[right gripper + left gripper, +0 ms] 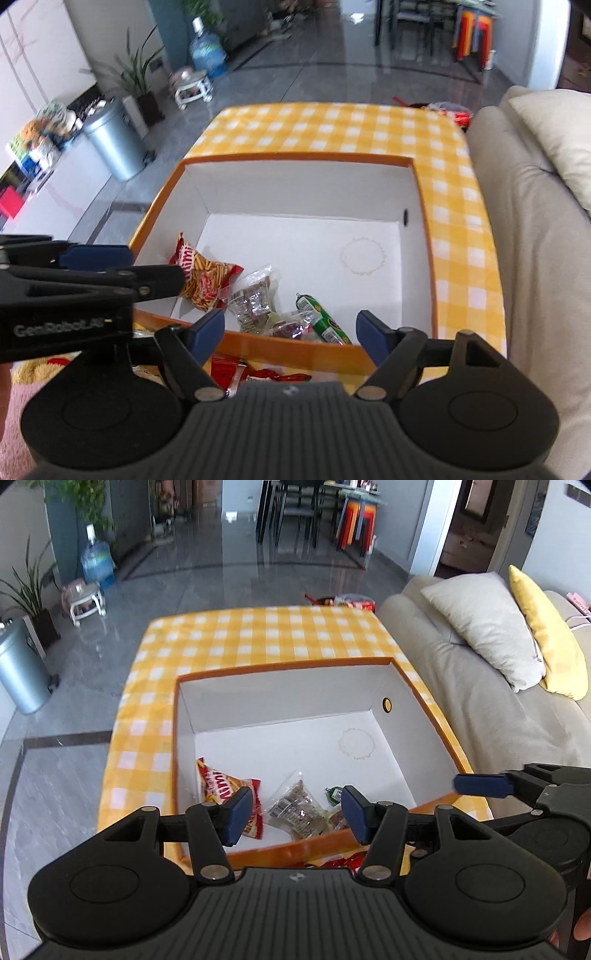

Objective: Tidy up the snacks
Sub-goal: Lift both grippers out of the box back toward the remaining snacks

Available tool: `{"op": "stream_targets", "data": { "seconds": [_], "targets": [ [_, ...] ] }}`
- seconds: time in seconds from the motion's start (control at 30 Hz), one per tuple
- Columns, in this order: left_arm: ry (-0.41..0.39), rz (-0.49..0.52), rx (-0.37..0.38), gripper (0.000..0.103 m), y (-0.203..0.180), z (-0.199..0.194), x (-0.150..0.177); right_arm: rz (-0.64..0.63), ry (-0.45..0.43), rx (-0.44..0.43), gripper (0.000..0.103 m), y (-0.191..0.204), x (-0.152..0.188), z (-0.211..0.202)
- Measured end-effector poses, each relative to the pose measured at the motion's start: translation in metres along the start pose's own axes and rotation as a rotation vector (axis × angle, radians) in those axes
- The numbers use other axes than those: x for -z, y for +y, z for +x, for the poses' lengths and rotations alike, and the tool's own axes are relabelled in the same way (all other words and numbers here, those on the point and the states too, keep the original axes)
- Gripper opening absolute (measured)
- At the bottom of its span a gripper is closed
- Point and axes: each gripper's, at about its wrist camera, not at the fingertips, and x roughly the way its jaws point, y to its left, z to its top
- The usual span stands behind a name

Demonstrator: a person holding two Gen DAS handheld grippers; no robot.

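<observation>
Left wrist view: left gripper [295, 814], blue pads apart, empty.
Right gripper [290, 338]: wide apart, empty.
Box [295, 158]: rectangular, orange-rimmed, white card.
Snacks: crinkled red packet [205, 280], glossy green sausage [323, 319], inside box.

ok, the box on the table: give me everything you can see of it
The box is open-topped, looks like cardboard, with orange outside and rim and plain white inside. One side wall has a small round hole. A faint ring stain marks the floor. It sits flat on the yellow checked tablecloth, with snack packets clustered in its near corner, the rest bare.
</observation>
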Motion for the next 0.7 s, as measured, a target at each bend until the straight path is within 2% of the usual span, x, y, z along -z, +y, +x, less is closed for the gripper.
{"op": "stream_targets", "data": {
  "seconds": [0.07, 0.17, 0.23, 0.33, 0.53, 0.7],
  "targets": [
    [-0.019, 0.010, -0.002, 0.065, 0.001, -0.010, 0.007, 0.018, -0.043, 0.008, 0.087, 0.002, 0.011, -0.011],
    [-0.044, 0.036, -0.008, 0.065, 0.001, -0.023, 0.020, 0.047, -0.075, -0.007, 0.088, 0.004, 0.028, -0.025],
    [-0.044, 0.036, 0.009, 0.069, 0.004, -0.031, 0.028, 0.065, -0.081, -0.024, 0.088, 0.005, 0.039, -0.032],
    [-0.046, 0.036, 0.027, 0.070, 0.008, -0.039, 0.042, 0.080, -0.104, -0.025, 0.088, 0.011, 0.058, -0.041],
    [-0.066, 0.075, -0.034, 0.073, 0.013, -0.056, 0.074, 0.131, -0.137, -0.043, 0.089, 0.017, 0.092, -0.053],
    [-0.037, 0.090, -0.034, 0.075, 0.019, -0.058, 0.100, 0.130, -0.164, 0.005, 0.089, 0.021, 0.117, -0.059]
  ]
}}
